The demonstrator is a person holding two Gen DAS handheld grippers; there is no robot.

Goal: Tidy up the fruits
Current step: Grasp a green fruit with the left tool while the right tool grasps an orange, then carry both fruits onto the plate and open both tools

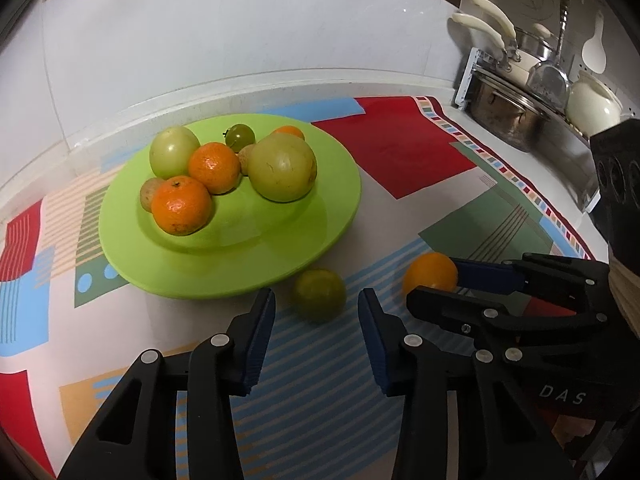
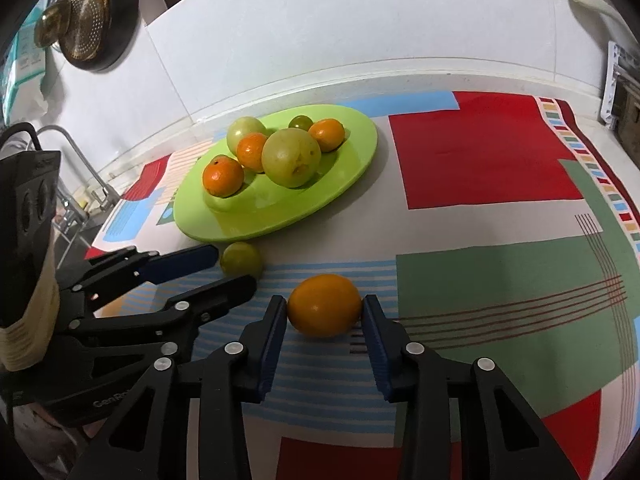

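- Right gripper (image 2: 325,312): pads flank the orange (image 2: 324,305) on the cloth, touching or nearly so; whether it pinches yet, cannot tell.
- Left gripper (image 1: 317,320): spread, green fruit (image 1: 319,295) just ahead, untouched.
- Plate (image 1: 280,264) lies beyond both.
- Orange likely firm, smooth, apt to roll; grip at its widest.

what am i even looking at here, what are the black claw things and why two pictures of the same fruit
The black claws are hand-held grasping tools; a person holds one in each hand, and each carries a camera looking along its fingers. So you get two views of one patterned tablecloth.

From the left tool, open, you see a green fruit just ahead of its fingers.

From the right tool, an orange sits between the fingers, which touch or nearly touch its sides; it is still on the cloth.

Behind both, a green plate holds more oranges and green fruits.
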